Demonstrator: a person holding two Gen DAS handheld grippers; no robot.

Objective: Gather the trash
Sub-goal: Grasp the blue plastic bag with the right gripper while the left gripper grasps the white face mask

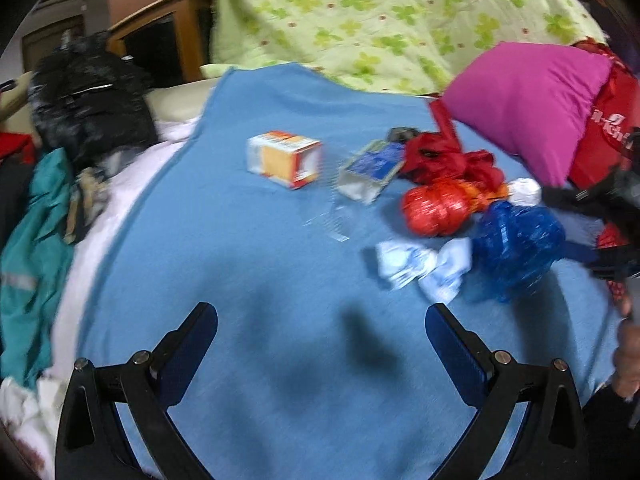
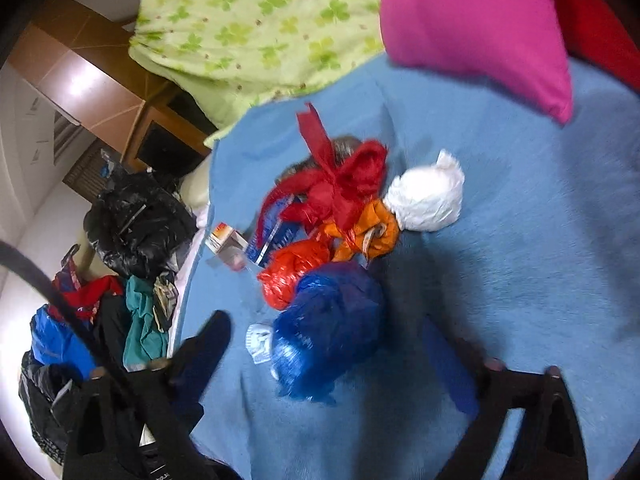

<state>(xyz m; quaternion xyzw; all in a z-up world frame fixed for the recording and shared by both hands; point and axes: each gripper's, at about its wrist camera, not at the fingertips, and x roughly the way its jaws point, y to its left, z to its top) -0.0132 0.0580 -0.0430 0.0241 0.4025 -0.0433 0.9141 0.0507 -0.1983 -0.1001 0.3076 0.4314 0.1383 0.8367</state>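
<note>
Reaching for the crumpled blue plastic bag [image 2: 328, 328], the right gripper [image 2: 324, 364] had its jaws spread wide to either side of it, pads apparently not yet pressing, so a good grab likely meant sinking lower and closing across the bulk. That bag, glossy and wrinkled, lay on the blue blanket [image 2: 520, 260] nearest the fingers, just beside a red bag [image 2: 294, 272], with orange scraps [image 2: 368, 232] and a white wad [image 2: 424, 196] farther off. The left gripper [image 1: 320, 332] hovered wide and empty.
</note>
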